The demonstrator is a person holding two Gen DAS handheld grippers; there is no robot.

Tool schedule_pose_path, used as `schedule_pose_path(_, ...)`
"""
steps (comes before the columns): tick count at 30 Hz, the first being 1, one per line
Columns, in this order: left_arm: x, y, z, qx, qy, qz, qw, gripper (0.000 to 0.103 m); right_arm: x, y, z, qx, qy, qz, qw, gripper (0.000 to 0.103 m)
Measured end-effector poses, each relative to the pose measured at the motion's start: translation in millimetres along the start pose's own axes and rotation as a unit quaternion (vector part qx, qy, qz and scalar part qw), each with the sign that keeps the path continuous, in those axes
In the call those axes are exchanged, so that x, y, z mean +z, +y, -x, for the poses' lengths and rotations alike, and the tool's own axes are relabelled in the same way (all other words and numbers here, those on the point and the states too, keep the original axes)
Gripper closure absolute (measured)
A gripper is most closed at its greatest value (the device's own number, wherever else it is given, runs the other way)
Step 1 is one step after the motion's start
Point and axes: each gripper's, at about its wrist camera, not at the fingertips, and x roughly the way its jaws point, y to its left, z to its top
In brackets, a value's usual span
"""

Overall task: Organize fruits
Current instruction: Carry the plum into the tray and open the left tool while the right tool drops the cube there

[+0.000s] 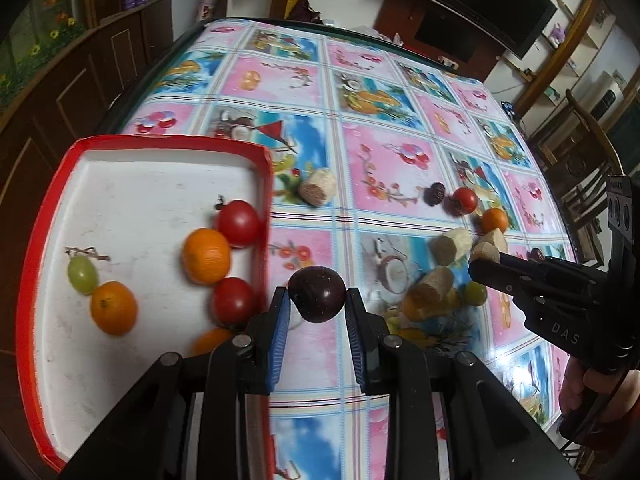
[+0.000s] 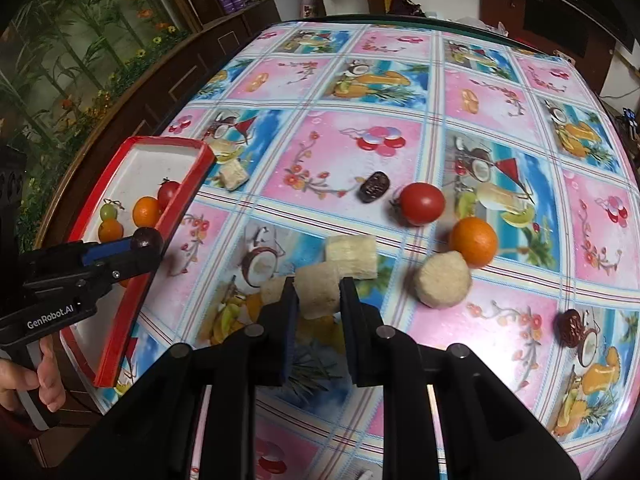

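While the left gripper (image 1: 317, 300) clamps a dark plum (image 1: 317, 294) beside the red tray (image 1: 266, 184), the right gripper (image 2: 319, 294) clamps a pale banana piece (image 2: 318, 288) above the table (image 2: 500, 340).

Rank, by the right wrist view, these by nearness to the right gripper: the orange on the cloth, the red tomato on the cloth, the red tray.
Right gripper, shut on a pale fruit chunk:
1. Orange, right of the fingers, on the cloth.
2. Red tomato, beyond the orange, slightly left of it.
3. Red tray, far left, at the table edge.
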Motion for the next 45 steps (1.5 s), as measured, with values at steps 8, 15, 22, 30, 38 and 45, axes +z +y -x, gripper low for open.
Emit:
schedule_pose_path(8,2,24,11,0.011,-0.011,0.025,0.9996,0.076,12,24,-8,0.014,0.003,0.025,1.000,0.081)
schedule_pose_path(15,6,49,20,0.028,-0.020,0.047,0.9983,0.076,26,54,-15,0.032,0.002,0.052,0.998,0.081)
schedule_pose_path(22,15,79,25,0.045,-0.029,0.064,0.9965,0.076,39,85,-26,0.046,0.003,0.079,0.996,0.080)
schedule_pose_path(30,30,108,18,0.052,-0.030,0.079,0.9950,0.076,61,118,-44,0.056,0.008,0.095,0.994,0.080)
schedule_pose_path(38,46,127,-5,0.052,-0.015,0.098,0.9937,0.076,93,143,-75,0.058,0.018,0.085,0.995,0.080)
schedule_pose_path(45,49,136,-14,0.059,-0.007,0.094,0.9938,0.076,106,156,-106,0.050,0.042,0.085,0.994,0.080)
